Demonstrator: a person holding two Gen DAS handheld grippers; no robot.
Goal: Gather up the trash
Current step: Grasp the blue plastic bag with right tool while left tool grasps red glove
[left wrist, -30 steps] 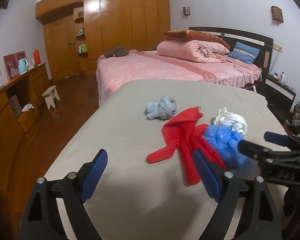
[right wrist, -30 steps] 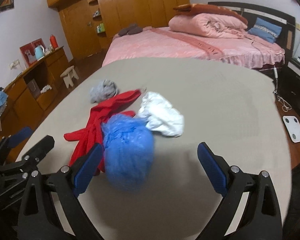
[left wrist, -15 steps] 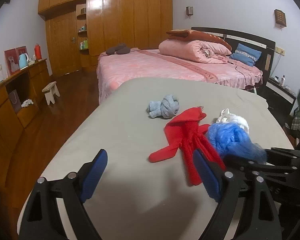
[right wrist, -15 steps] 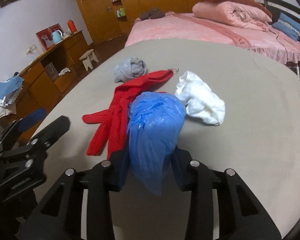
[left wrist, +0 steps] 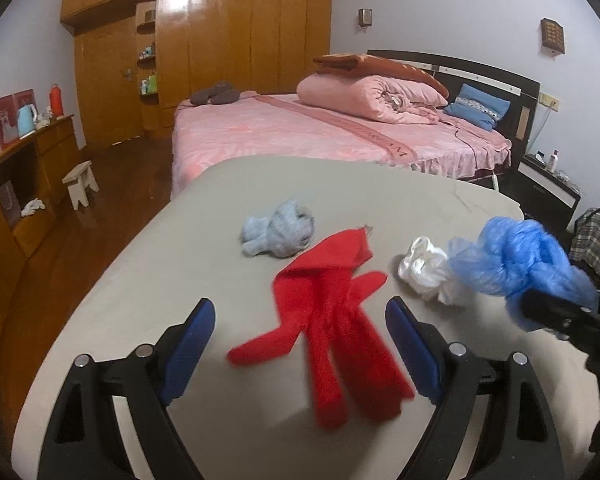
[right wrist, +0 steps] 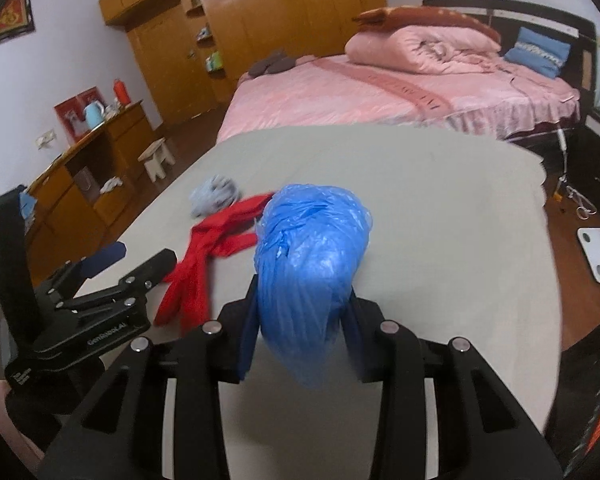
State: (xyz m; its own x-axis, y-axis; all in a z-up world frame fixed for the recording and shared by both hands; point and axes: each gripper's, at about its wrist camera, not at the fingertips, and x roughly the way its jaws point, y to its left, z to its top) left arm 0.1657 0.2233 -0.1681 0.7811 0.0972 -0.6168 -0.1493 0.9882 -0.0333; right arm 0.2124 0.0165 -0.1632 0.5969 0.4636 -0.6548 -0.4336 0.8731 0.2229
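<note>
A crumpled blue plastic bag [right wrist: 310,276] is pinched between the fingers of my right gripper [right wrist: 300,336], lifted off the grey table [right wrist: 440,216]. In the left wrist view the same blue bag [left wrist: 520,264] hangs at the right, above a white crumpled wad [left wrist: 424,272]. My left gripper [left wrist: 300,344] is open over the lower part of a red cloth [left wrist: 332,316] that lies flat on the table. A grey-blue balled cloth [left wrist: 278,232] sits just behind the red cloth. The white wad is hidden behind the bag in the right wrist view.
A pink bed [left wrist: 320,132] with a rolled quilt stands beyond the table. A wooden sideboard [left wrist: 16,184] and a small stool [left wrist: 80,188] line the left wall. A white scale [right wrist: 598,254] lies on the floor at right. Plaid clothing [left wrist: 596,244] hangs at the table's right.
My right gripper closed on the blue bag and raised it off the table, uncovering the white wad. My left gripper shifted right so the red cloth now lies between its fingers.
</note>
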